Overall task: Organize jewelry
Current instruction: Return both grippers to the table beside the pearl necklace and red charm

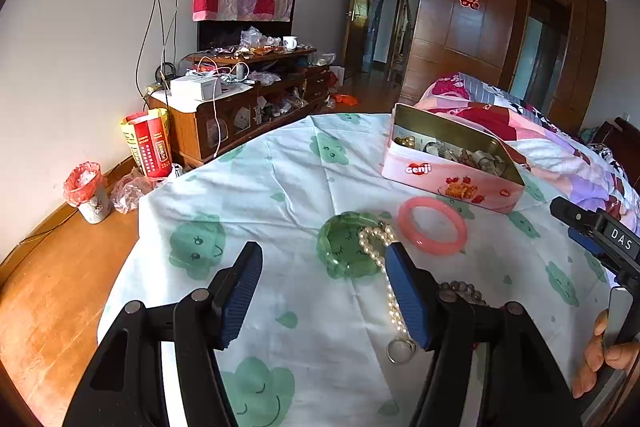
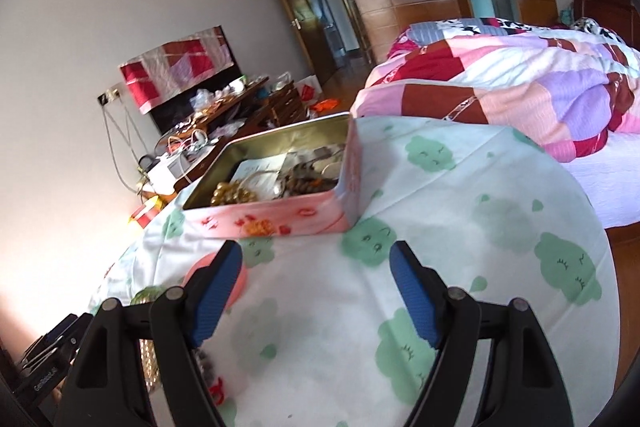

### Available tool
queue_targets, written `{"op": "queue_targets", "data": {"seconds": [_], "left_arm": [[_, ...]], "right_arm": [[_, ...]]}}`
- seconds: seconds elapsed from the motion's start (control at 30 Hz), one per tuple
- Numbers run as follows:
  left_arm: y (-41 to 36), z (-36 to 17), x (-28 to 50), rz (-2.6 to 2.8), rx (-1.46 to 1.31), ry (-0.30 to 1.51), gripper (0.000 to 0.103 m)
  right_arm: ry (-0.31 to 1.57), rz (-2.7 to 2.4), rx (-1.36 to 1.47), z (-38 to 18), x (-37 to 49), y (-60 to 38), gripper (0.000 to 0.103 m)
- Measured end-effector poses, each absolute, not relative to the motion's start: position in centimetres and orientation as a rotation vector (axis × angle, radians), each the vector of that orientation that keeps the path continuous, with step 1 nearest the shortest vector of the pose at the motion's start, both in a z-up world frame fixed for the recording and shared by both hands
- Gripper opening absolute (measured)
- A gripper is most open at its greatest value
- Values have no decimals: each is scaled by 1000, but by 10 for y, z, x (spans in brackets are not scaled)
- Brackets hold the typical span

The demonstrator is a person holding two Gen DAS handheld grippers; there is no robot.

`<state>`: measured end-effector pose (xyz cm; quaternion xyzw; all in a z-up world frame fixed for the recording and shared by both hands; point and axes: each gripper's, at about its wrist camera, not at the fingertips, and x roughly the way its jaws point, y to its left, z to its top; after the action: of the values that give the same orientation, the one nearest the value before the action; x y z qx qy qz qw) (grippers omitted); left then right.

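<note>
Pearl strand [image 1: 382, 259] lengthwise toward camera

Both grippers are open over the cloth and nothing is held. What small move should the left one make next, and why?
Probably ease the left gripper toward the pearl strand, which lies partly under its right-side finger rather than between the fingers. The strand drapes over the green bangle, and the open tin stands just beyond to receive it.

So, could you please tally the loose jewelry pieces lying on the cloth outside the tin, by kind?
Bangles: 2, green bangle, pink bangle
Pearl strands: 1, pearl strand
Dark bead strings: 1, dark bead string, partly hidden
Metal rings: 1, ring
Total: 5
</note>
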<state>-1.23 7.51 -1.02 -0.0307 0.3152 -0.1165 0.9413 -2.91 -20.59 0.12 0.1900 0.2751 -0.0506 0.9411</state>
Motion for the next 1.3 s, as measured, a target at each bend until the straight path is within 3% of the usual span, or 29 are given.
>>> {"op": "queue_targets", "data": {"seconds": [0.37, 0.8, 1.1, 1.17, 1.23, 1.3], "left_arm": [[77, -24, -20, -239, -52, 651, 64], [80, -31, -20, -265, -90, 670, 64], [81, -35, -16, -268, -110, 704, 64], [80, -35, -16, -268, -107, 710, 64], [80, -35, -16, -268, -103, 712, 64], [79, -36, -15, -268, -100, 715, 64]], "right_arm": [[627, -14, 384, -7, -39, -193, 79], [817, 250, 151, -22, -35, -121, 79], [922, 308, 85, -37, -30, -104, 63], [928, 318, 79, -38, -31, -102, 50], [930, 311, 66, -38, -31, -101, 49], [930, 313, 61, -38, -32, -100, 39]]}}
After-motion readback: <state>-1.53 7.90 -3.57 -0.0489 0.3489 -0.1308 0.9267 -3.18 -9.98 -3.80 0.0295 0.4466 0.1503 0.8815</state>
